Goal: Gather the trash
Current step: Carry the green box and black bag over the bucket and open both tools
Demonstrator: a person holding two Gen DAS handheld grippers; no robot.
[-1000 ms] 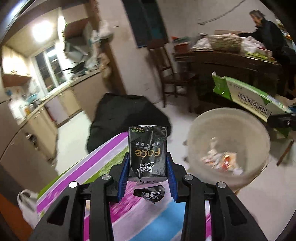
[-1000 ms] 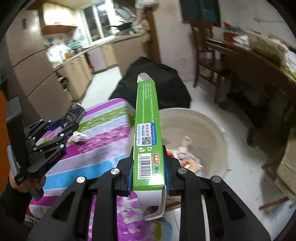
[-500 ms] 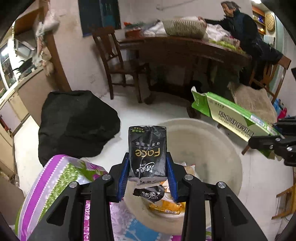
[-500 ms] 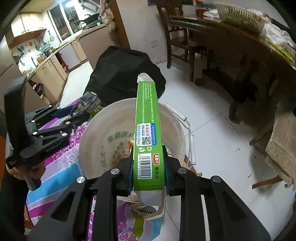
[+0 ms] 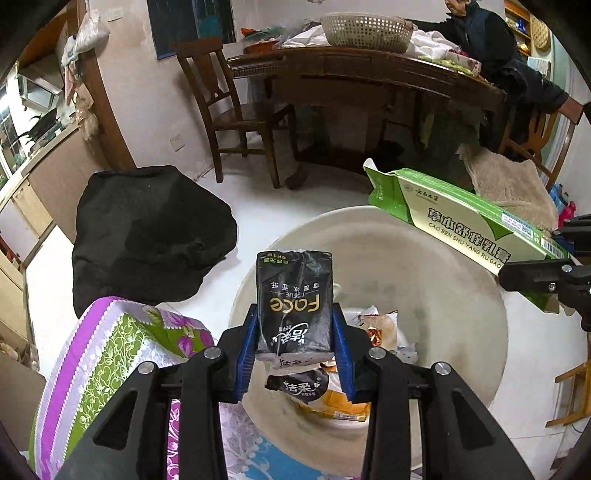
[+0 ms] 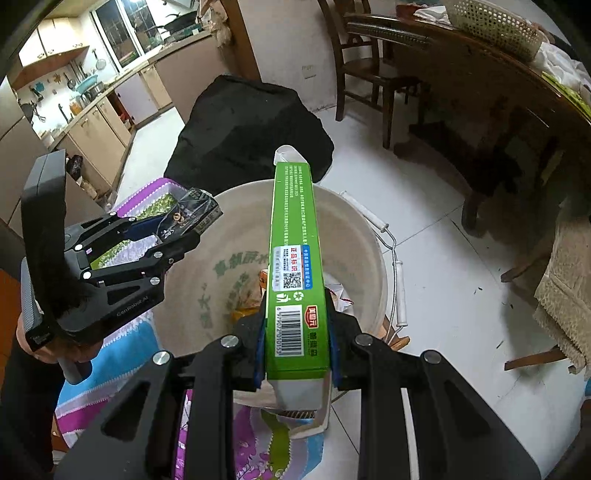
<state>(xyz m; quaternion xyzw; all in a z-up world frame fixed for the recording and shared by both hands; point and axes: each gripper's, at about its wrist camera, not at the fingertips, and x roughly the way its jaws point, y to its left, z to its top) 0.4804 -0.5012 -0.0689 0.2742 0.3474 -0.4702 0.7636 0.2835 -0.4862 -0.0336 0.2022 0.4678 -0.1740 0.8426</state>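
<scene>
- Black plastic, crumpled: my left tool (image 5: 295, 332) is clenched on a tissue pack (image 5: 294, 299), its blue pads pressing both sides, the pack standing upright between them with its print upside down.
- My right tool (image 6: 297, 332) grips a long green carton (image 6: 293, 258) by its barcode end; the carton juts forward over the bucket, its far flap open.
- Both pieces of trash hang above the cream plastic bucket (image 5: 461, 295), which stands on the white floor just beside the tabletop's edge.
- Wrappers (image 5: 380, 328) in orange and white already lie in the bottom of the bucket; a yellow packet shows under them.
- Seen from my right wrist, the left tool (image 6: 199, 221) reaches in from the left, its pack over the bucket's near rim, my hand (image 6: 44, 350) wrapped round the handle below.
- Seen from my left wrist, the green carton (image 5: 461, 225) crosses the bucket's far right rim at a slant.
- The tabletop (image 5: 110, 354) wears a cloth striped in purple, green and blue.
- A black bag (image 5: 147, 232) slumps on the floor behind the bucket.
- Farther back stand a wooden chair (image 5: 229, 110) and a dark dining table (image 5: 369, 70) bearing a woven basket (image 5: 365, 31); a person (image 5: 491, 37) in dark clothes leans at its far end.
</scene>
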